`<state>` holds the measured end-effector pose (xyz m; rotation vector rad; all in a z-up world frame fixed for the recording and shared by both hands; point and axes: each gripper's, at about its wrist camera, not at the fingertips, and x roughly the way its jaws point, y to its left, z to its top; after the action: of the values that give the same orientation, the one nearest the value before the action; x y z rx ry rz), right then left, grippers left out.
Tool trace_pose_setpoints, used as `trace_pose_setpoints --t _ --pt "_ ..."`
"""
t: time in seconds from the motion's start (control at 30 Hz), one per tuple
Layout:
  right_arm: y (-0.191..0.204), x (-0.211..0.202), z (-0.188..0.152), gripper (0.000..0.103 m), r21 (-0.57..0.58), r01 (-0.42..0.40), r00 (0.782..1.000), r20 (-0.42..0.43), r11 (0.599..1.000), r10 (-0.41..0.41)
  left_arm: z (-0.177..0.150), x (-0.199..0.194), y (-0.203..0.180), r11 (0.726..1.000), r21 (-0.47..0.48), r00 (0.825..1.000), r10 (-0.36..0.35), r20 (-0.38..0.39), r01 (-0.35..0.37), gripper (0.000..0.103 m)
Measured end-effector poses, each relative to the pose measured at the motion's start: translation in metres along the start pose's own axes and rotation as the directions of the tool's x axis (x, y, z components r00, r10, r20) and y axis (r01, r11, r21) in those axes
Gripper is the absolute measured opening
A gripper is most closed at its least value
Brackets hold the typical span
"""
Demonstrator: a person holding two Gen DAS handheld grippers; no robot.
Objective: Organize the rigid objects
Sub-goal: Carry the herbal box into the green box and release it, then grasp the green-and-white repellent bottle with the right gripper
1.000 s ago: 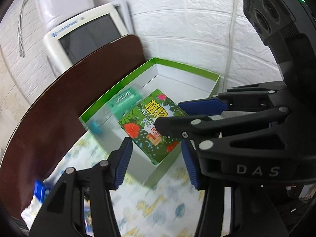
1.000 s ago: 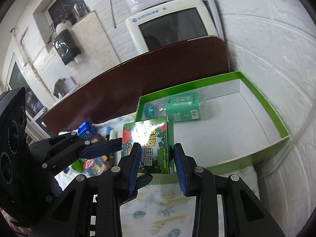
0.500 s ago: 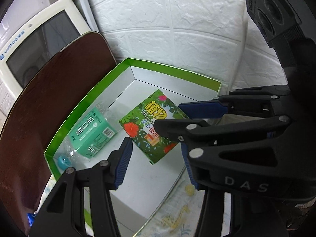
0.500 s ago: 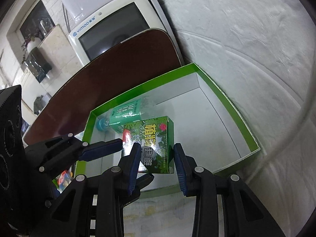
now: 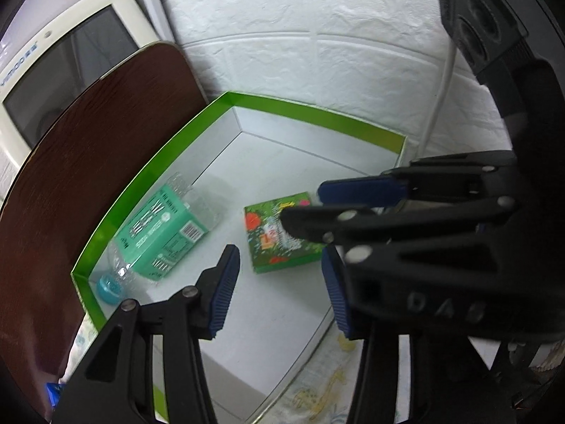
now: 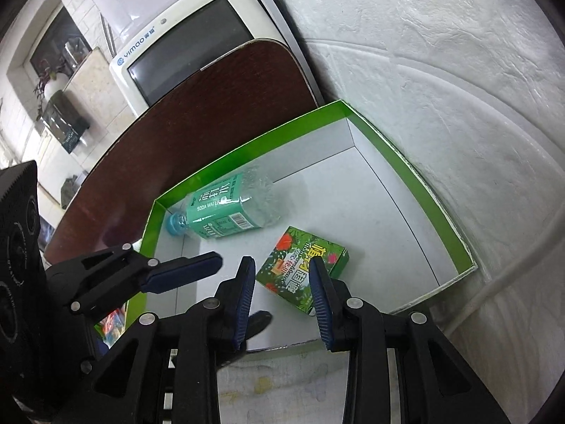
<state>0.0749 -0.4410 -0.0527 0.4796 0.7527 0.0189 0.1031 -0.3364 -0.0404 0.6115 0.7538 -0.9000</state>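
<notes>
A green floral box (image 6: 287, 272) lies flat on the white floor of the green-rimmed tray (image 6: 406, 162), near its front. My right gripper (image 6: 280, 265) hovers just above it with its jaws apart. The pads do not press on the box, which shows partly behind the right fingertip. In the left wrist view the box (image 5: 263, 228) sits beyond my left gripper (image 5: 278, 249), whose jaws are closing with nothing between them. The right gripper (image 5: 301, 204) reaches in from the right over the box. A teal-labelled water bottle (image 6: 226, 212) lies on its side along the tray's left wall.
A dark brown board (image 5: 88, 141) stands against the tray's left side, with a white screen unit (image 6: 183, 53) behind it. The white brick wall (image 5: 317, 35) closes the back and right. A white cable (image 5: 441, 99) hangs there. Patterned cloth (image 5: 317, 388) covers the table in front.
Both grippers moved forward and down over the tray. The floral box, earlier upright between the right fingers, now lies flat and turned on the tray floor.
</notes>
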Motion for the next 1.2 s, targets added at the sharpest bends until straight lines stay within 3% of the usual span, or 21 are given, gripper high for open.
trace_pose_setpoints --t 0.23,0.3,0.5,0.67,0.87,1.0,1.2 --pt "0.01 -0.009 -0.003 0.035 -0.005 0.004 1.0 0.014 1.0 -0.004 -0.021 -0.022 0.024 0.997 -0.052 0.998 0.065 0.011 -0.065 0.049" --pt "0.017 -0.013 -0.005 0.035 -0.016 0.002 1.0 0.024 1.0 -0.002 -0.029 -0.029 0.034 0.993 -0.079 0.995 0.095 0.015 -0.093 0.057" --pt "0.051 -0.019 -0.012 0.035 -0.071 -0.022 0.999 0.025 0.997 0.024 -0.081 -0.069 0.079 0.961 -0.195 0.98 0.201 0.007 -0.195 0.06" --pt "0.094 -0.008 -0.025 0.035 -0.147 -0.067 0.998 -0.02 0.987 0.064 -0.145 -0.111 0.115 0.899 -0.304 0.948 0.317 -0.042 -0.314 0.062" --pt "0.164 0.019 -0.045 0.035 -0.261 -0.163 0.983 -0.12 0.952 0.136 -0.227 -0.154 0.159 0.765 -0.46 0.886 0.445 -0.128 -0.45 0.071" --pt "0.217 0.039 -0.062 0.035 -0.332 -0.263 0.959 -0.195 0.906 0.207 -0.267 -0.161 0.168 0.731 -0.534 0.898 0.415 -0.146 -0.425 0.072" --pt "0.276 0.076 -0.087 0.035 -0.391 -0.339 0.928 -0.291 0.856 0.235 -0.289 -0.153 0.161 0.76 -0.574 0.947 0.305 -0.099 -0.305 0.071"
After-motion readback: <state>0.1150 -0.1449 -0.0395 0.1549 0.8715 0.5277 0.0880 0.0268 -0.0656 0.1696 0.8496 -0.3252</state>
